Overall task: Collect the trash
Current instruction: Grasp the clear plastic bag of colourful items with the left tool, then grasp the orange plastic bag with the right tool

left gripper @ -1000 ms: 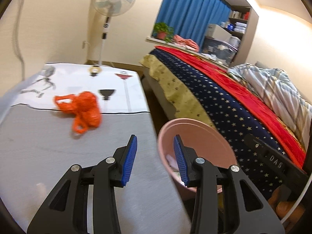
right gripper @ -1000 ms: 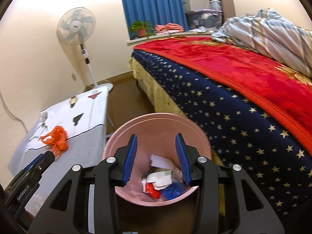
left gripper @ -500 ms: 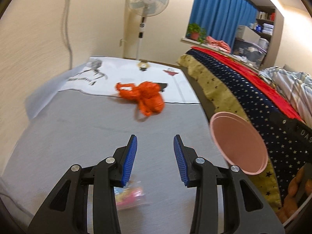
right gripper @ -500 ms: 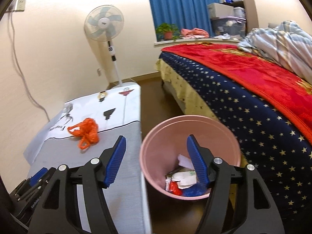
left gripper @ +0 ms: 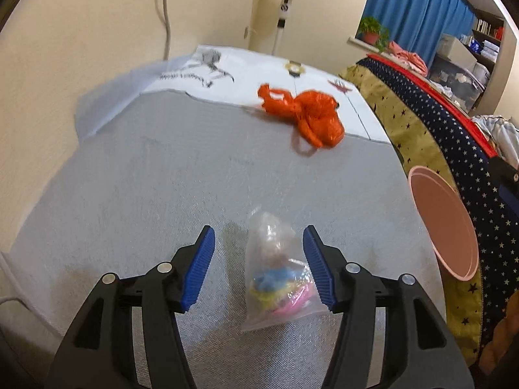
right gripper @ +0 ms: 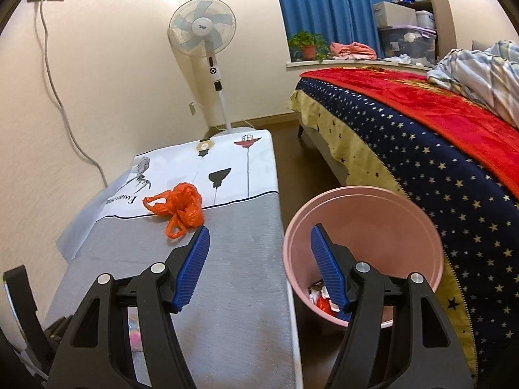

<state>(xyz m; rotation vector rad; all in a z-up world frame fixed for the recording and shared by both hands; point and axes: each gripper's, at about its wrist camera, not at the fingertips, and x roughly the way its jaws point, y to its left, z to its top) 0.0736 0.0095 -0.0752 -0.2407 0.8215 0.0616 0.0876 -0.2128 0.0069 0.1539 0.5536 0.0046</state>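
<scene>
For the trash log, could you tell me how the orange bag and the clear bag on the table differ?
The orange bag is opaque and crumpled, with loose handle loops; the clear bag is see-through, showing blue, yellow and pink bits. The orange bag lies far off near the white printed cloth; the clear bag sits between the open left tongs. Both rest on the table, ungrasped.

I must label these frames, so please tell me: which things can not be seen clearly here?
- Clear bag, left wrist view: contents blurred; only blue, yellow and pink shapes. In the right wrist view, the right tongs hide it.
- Pink bin, right wrist view: trash inside mostly behind the tongs; left view shows only the rim.
- Orange bag: contents not visible.
</scene>
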